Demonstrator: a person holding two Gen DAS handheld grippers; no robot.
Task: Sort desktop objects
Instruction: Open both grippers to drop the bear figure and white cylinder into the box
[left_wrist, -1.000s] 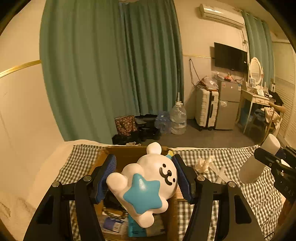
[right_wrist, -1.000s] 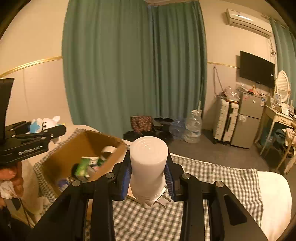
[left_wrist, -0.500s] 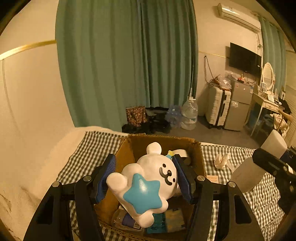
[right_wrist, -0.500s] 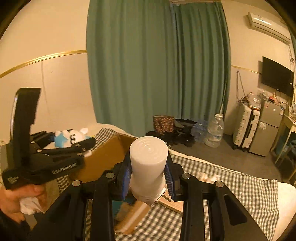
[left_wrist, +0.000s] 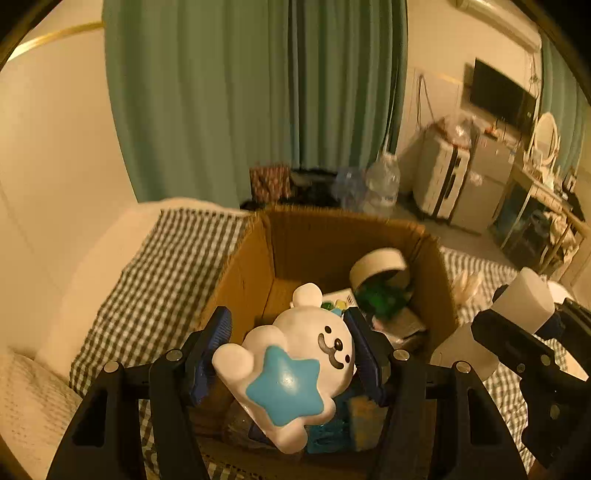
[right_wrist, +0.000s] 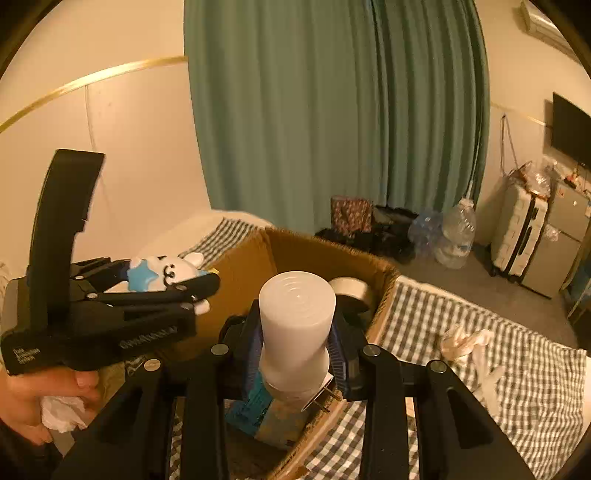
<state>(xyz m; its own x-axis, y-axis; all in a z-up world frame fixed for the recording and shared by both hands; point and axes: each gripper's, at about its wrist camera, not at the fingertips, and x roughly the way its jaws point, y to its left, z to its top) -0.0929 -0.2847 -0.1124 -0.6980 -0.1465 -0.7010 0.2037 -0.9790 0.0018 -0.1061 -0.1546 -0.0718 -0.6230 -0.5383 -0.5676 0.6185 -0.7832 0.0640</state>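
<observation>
Left gripper (left_wrist: 290, 354): jaws pinching the bear (left_wrist: 295, 365) across its body, head up-right, long axis tilted across the jaws, star outward. It hangs over the box (left_wrist: 240, 280), near wall side.

Right gripper (right_wrist: 295, 354): jaws clamped on the night light (right_wrist: 295, 321), long axis upright, plug prongs down (pointing into the box (right_wrist: 243, 266)).

Both sit above the opening; I judge the left lower, likelier to drop first. Tape roll (left_wrist: 378, 264) lies at the far corner.

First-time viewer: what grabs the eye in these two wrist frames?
The white bear figurine hugging a blue star, clamped in the left gripper over the open cardboard box. Next, the white plug-in cylinder with metal prongs, gripped by the right gripper above the same box, on the checked cloth.
</observation>
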